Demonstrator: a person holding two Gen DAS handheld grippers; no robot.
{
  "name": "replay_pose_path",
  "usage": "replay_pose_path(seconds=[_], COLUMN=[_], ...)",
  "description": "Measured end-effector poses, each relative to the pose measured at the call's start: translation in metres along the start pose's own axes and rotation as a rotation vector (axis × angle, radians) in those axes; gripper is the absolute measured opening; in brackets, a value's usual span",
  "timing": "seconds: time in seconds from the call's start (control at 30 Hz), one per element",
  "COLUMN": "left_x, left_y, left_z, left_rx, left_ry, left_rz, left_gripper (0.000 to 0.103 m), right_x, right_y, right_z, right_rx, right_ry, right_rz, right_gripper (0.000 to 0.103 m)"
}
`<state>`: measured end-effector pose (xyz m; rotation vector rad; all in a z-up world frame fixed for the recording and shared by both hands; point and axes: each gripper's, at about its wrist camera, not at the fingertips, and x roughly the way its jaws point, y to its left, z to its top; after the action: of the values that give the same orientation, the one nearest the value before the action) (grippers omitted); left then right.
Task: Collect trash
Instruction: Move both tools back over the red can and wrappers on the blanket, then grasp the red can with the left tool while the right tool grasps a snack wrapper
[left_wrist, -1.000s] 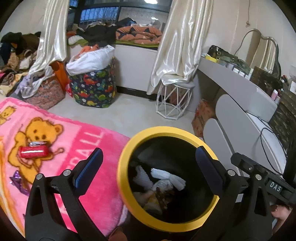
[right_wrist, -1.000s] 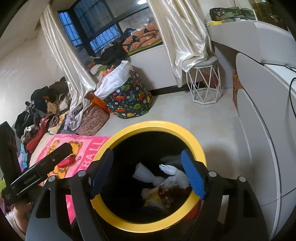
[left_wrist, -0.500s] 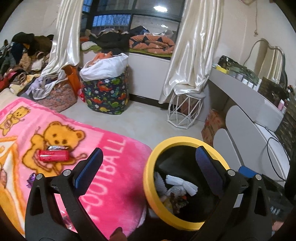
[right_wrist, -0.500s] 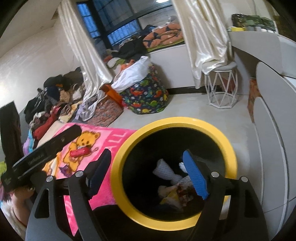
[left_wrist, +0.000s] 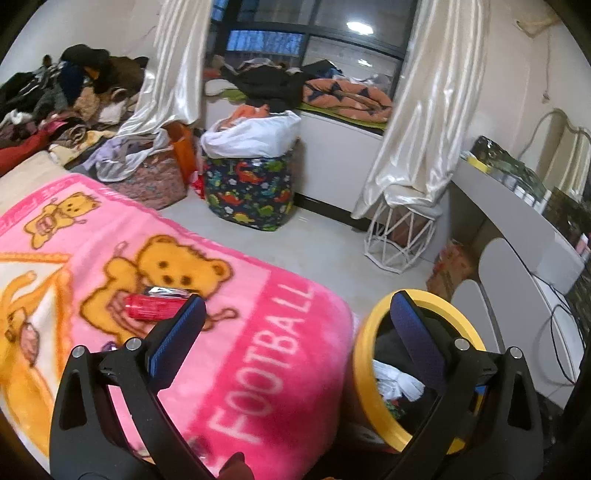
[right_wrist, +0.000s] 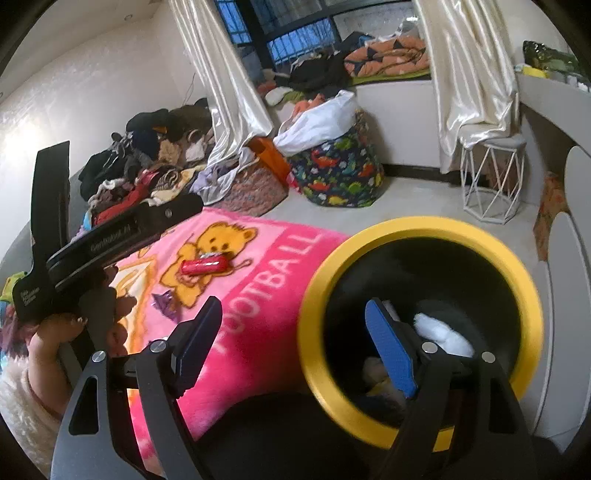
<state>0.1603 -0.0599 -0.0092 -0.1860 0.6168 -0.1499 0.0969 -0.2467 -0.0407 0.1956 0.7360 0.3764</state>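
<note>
A yellow-rimmed black bin (left_wrist: 364, 362) (right_wrist: 421, 229) with white and coloured trash inside stands beside a bed with a pink bear blanket (left_wrist: 258, 332) (right_wrist: 258, 295). A red wrapper (left_wrist: 151, 306) (right_wrist: 205, 266) lies on the bear print, and a small purple wrapper (right_wrist: 164, 303) lies nearer. My left gripper (left_wrist: 295, 332) is open and empty, over the blanket's edge, with the red wrapper just beyond its left finger. My right gripper (right_wrist: 291, 339) is open and empty, straddling the bin's left rim. The left gripper's body and the hand holding it (right_wrist: 48, 332) show at the right wrist view's left.
Across the floor stand a dinosaur-print bag (left_wrist: 251, 192) topped with white cloth, a white wire stool (left_wrist: 399, 236) under a curtain, and a white desk (left_wrist: 517, 206) at the right. Clothes are piled (left_wrist: 55, 103) at the far left.
Both grippers have swung left, away from above the bin and toward the blanket. The bin slid to the right in both views; the red wrapper came closer.
</note>
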Motion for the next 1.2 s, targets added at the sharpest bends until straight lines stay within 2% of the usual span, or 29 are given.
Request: replay_pose_path(seconds=[0.43, 0.67, 0.9, 1.2], left_x=[-0.019, -0.009, 0.03, 0.08], left_y=[0.098, 0.14, 0.174, 0.195], left_z=[0.016, 0.017, 0.008, -0.001], left_rx=[-0.107, -0.109, -0.099, -0.17], left_ry=[-0.025, 0.021, 0.117, 0.218], left_rz=[0.112, 0.132, 0.117, 0.013], left_gripper=[0.092, 0.092, 0.092, 0.092], right_x=[0.053, 0.085, 0.119, 0.152], right_y=[0.082, 0.121, 0.136, 0.135], right_z=[-0.014, -0.027, -0.037, -0.042], right_rx=[-0.063, -0.133, -0.12, -0.092], right_ry=[0.151, 0.222, 0.292, 0.386], right_rz=[0.079, 0.113, 0.104, 0.094], right_gripper=[0.077, 0.077, 0.077, 0.077])
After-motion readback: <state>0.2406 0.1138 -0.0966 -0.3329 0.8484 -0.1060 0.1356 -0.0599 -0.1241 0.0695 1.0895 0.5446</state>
